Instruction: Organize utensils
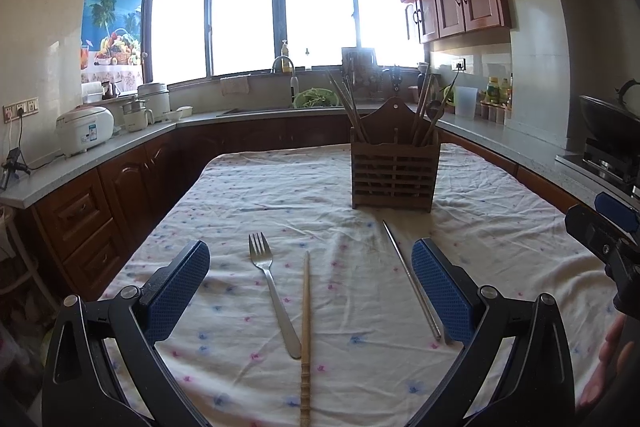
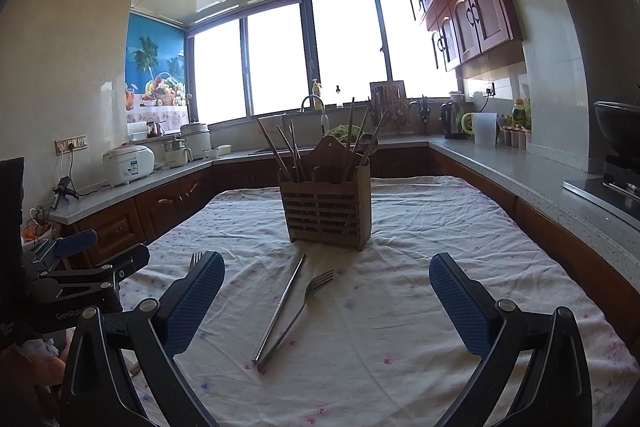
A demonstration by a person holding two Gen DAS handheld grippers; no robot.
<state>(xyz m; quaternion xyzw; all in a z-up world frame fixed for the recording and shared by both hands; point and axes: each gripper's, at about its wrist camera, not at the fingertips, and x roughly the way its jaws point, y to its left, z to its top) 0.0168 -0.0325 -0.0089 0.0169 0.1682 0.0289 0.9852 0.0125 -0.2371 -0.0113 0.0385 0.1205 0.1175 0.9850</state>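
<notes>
Both grippers, left (image 1: 310,285) and right (image 2: 326,299), hover spread wide, holding nothing. Fork (image 1: 272,287), chopstick (image 1: 305,331) lie at 6 o'clock from holder (image 1: 394,173).

White floral tablecloth (image 1: 480,211) spread over the table, wrinkled. Rice cooker (image 1: 85,129) seen on the left counter (image 1: 48,175), plugged into a wall socket (image 1: 21,109). Small kettle (image 1: 136,115) and steamer pot (image 1: 154,95) placed near the counter's far corner. Faucet (image 1: 285,65) and green colander (image 1: 316,98) located below the window. Black wok (image 1: 608,119) set at the right counter edge.
</notes>
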